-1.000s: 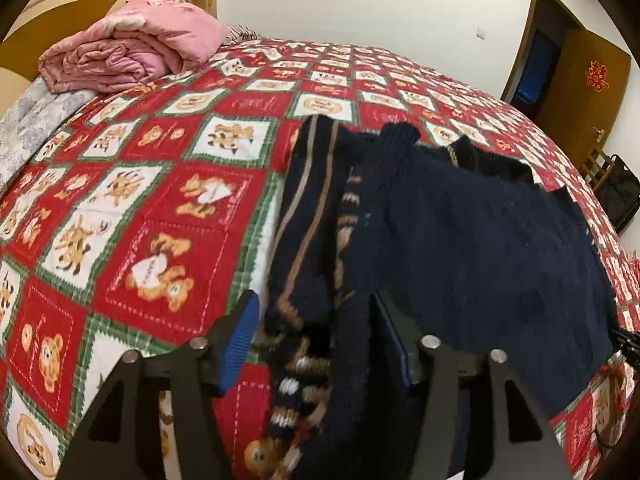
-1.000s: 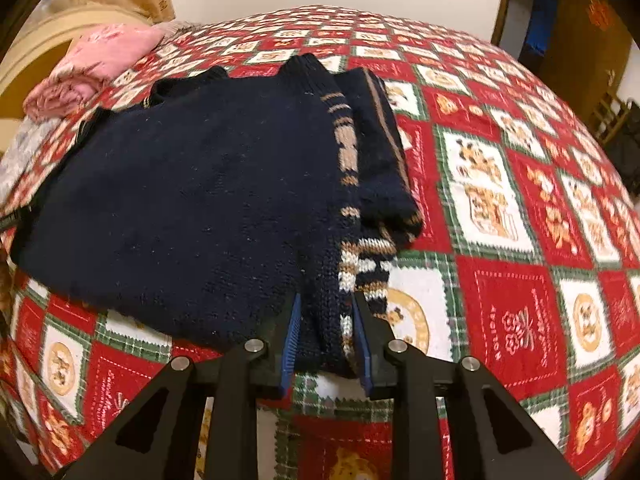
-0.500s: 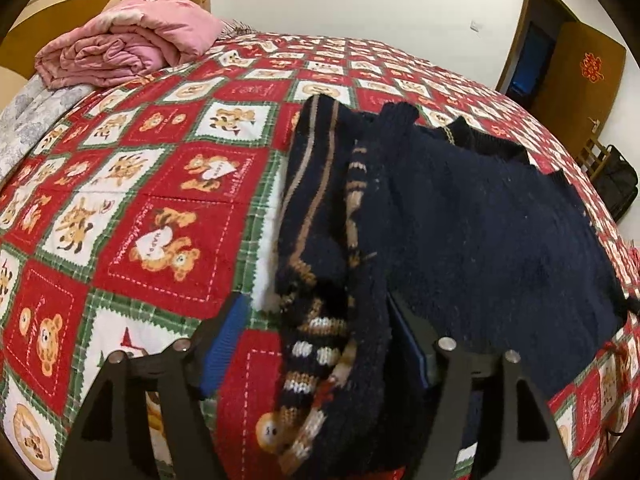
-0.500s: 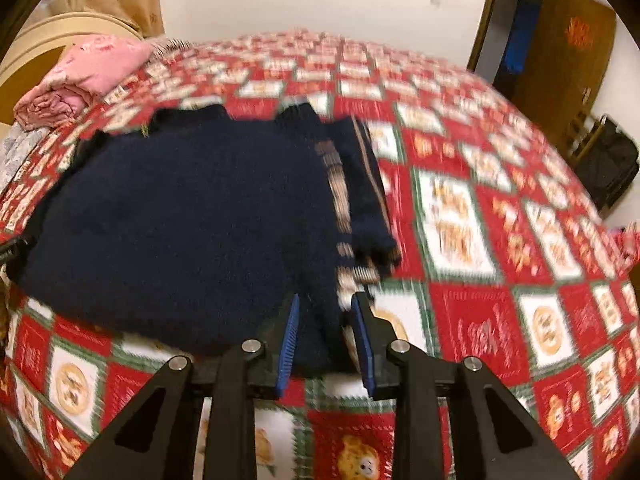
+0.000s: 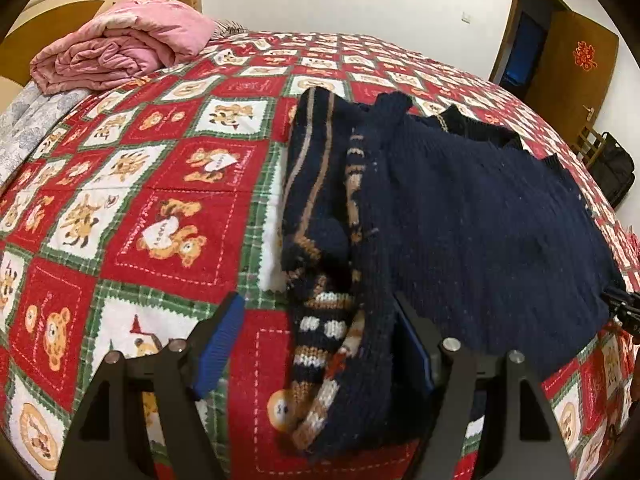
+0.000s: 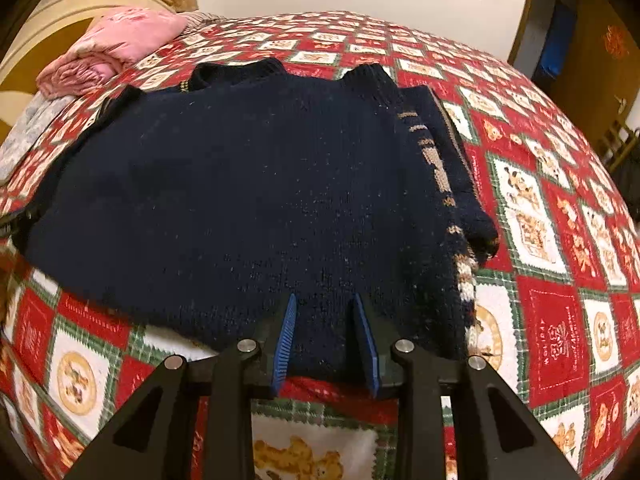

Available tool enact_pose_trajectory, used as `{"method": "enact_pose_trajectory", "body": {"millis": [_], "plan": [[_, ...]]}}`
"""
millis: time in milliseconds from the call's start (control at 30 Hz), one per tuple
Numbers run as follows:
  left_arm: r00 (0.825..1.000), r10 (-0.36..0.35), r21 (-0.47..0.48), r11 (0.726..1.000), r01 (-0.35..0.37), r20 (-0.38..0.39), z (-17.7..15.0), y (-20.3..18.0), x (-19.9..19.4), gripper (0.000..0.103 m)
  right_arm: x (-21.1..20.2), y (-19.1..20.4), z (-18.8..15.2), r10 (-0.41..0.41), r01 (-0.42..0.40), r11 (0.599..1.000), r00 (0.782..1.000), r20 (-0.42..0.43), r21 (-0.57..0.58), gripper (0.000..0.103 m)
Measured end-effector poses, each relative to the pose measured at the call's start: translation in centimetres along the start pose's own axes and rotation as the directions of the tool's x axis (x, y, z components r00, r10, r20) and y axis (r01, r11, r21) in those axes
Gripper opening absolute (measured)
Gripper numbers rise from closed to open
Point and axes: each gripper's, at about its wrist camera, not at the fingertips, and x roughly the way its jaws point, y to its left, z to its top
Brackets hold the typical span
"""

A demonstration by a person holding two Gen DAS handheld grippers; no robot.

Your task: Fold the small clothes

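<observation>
On the bed (image 5: 168, 184) lies a navy sweater (image 6: 248, 200). The left gripper (image 5: 320, 344) jaws have just been opening around its folded edge. The right gripper (image 6: 324, 336) jaws, also opening, stand apart over its hem at 6 o'clock.

Black left gripper (image 5: 320, 344), blue ribbed pads (image 5: 220, 344), silver screws

Both wrist cameras are looking steeply down, close over the bedspread (image 5: 132, 208) — sharing the navy sweater (image 6: 248, 200) from opposite edges.

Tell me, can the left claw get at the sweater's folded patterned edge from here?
Probably yes: the left claw stands open around the patterned edge of the navy sweater, and nothing lies over it.
</observation>
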Motion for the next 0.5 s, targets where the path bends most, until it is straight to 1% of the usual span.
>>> {"method": "enact_pose_trajectory", "body": {"millis": [100, 167, 200, 233, 333, 400, 433, 467, 500], "plan": [[0.999, 0.022, -0.004, 1.000, -0.022, 0.031, 1.3, 0.1, -0.8, 0.076, -0.7, -0.1, 0.0, 0.015, -0.015, 1.000, 1.000, 0.021, 0.010, 0.035], [0.997, 0.040, 0.002, 0.999, -0.040, 0.063, 2.8, 0.0, -1.2, 0.076, -1.4, 0.0, 0.4, 0.016, -0.016, 1.000, 0.999, 0.051, 0.006, 0.042], [0.996, 0.054, 0.008, 0.998, -0.054, 0.073, 3.8, -0.2, -1.2, 0.076, -1.7, 0.2, 0.6, 0.018, -0.017, 1.000, 0.997, 0.073, -0.002, 0.049], [0.995, 0.068, 0.009, 0.998, -0.069, 0.079, 4.7, -0.3, -1.0, 0.076, -1.8, 0.4, 0.7, 0.017, -0.017, 1.000, 0.997, 0.080, -0.010, 0.051], [0.993, 0.087, 0.020, 0.996, -0.089, 0.080, 7.4, -1.0, 0.2, 0.077, -1.2, 1.2, 0.7, 0.014, -0.011, 1.000, 0.997, 0.082, -0.028, 0.051], [0.994, 0.089, 0.018, 0.996, -0.091, 0.062, 8.9, -1.4, 1.4, 0.077, -0.4, 1.6, 0.3, 0.011, -0.008, 0.999, 0.998, 0.069, -0.037, 0.051], [0.993, 0.105, 0.023, 0.994, -0.106, 0.057, 9.6, -1.8, 2.0, 0.077, 0.0, 1.7, 0.0, 0.004, -0.001, 0.999, 0.998, 0.067, -0.043, 0.051], [0.992, 0.116, 0.029, 0.993, -0.118, 0.058, 10.1, -2.2, 2.7, 0.077, 0.2, 1.7, -0.4, -0.001, 0.005, 0.999, 0.997, 0.078, -0.049, 0.051], [0.993, 0.110, 0.038, 0.993, -0.112, 0.050, 10.7, -2.6, 3.5, 0.077, 0.1, 1.7, -0.7, -0.003, 0.008, 0.998, 0.995, 0.095, -0.055, 0.051]]}}
